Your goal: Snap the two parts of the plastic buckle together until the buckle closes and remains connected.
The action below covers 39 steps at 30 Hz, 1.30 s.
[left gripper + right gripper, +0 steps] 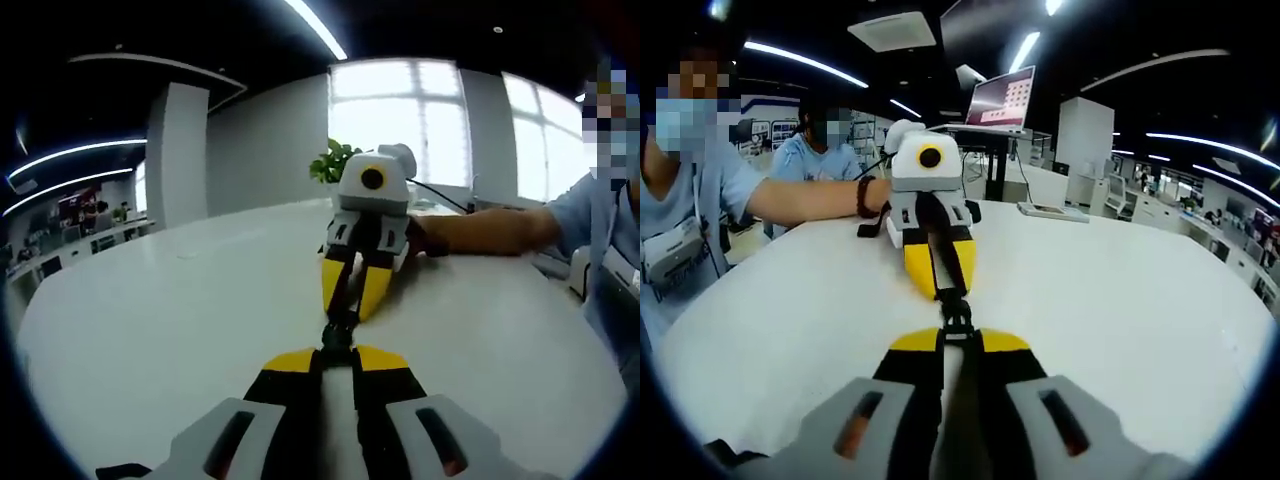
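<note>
Left claw, left gripper view: yellow-tipped black left gripper (336,352) has its jaws drawn narrow, pinching one end of the small black plastic buckle (338,328) just above the white round table (150,320).
Buckle, left gripper view: spans the short gap between the two claws; its far end runs into the jaws of the right gripper (352,297), which faces the camera. Too small and dark to tell whether the two halves are latched.
Person, left gripper view: a bare forearm (490,232) lies along the table behind that gripper.
Background, left gripper view: green potted plant (332,163) by bright windows.

Right claw, right gripper view: right gripper (958,342) narrow as well, clamped on the near end of the buckle (956,315), with a black strap (943,250) leading up between the left gripper (940,285) jaws opposite.
Table, right gripper view: white top (1120,300) under both claws.
Background, right gripper view: open silver laptop (1002,100) on a stand.
</note>
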Each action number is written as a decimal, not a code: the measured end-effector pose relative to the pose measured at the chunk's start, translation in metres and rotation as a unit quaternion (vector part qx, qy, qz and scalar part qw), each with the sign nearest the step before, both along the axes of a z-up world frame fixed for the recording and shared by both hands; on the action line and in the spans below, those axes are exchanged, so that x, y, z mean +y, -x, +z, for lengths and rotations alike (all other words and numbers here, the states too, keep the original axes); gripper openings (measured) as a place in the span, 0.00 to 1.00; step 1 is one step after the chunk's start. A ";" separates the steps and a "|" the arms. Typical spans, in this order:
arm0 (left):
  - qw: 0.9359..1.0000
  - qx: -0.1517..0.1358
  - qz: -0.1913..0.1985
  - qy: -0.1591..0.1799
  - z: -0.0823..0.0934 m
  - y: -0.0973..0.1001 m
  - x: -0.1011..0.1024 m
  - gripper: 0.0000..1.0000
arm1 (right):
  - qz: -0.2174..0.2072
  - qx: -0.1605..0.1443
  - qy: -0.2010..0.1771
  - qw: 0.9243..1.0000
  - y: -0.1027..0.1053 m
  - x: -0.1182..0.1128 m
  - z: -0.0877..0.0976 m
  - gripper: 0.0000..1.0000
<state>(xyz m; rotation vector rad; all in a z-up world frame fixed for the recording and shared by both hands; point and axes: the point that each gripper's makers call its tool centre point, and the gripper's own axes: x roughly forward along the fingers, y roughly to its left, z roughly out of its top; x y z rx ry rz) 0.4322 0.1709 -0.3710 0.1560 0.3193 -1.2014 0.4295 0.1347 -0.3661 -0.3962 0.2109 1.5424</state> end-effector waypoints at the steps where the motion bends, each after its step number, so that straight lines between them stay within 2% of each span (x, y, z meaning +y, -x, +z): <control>1: 1.000 0.001 -0.002 0.000 0.000 0.000 0.000 0.13 | 0.000 0.001 0.000 1.000 0.000 0.000 0.000 0.12; 8: 1.000 0.002 -0.003 0.000 -0.001 0.006 -0.001 0.13 | 0.007 0.004 0.000 1.000 0.000 0.000 0.000 0.12; 18: 1.000 -0.003 -0.009 -0.002 -0.001 0.002 0.002 0.18 | 0.010 0.004 0.000 1.000 -0.003 0.001 0.000 0.12; 39: 0.999 0.000 -0.034 -0.002 -0.004 0.016 -0.003 0.13 | 0.031 0.001 -0.001 1.000 0.009 0.005 -0.001 0.12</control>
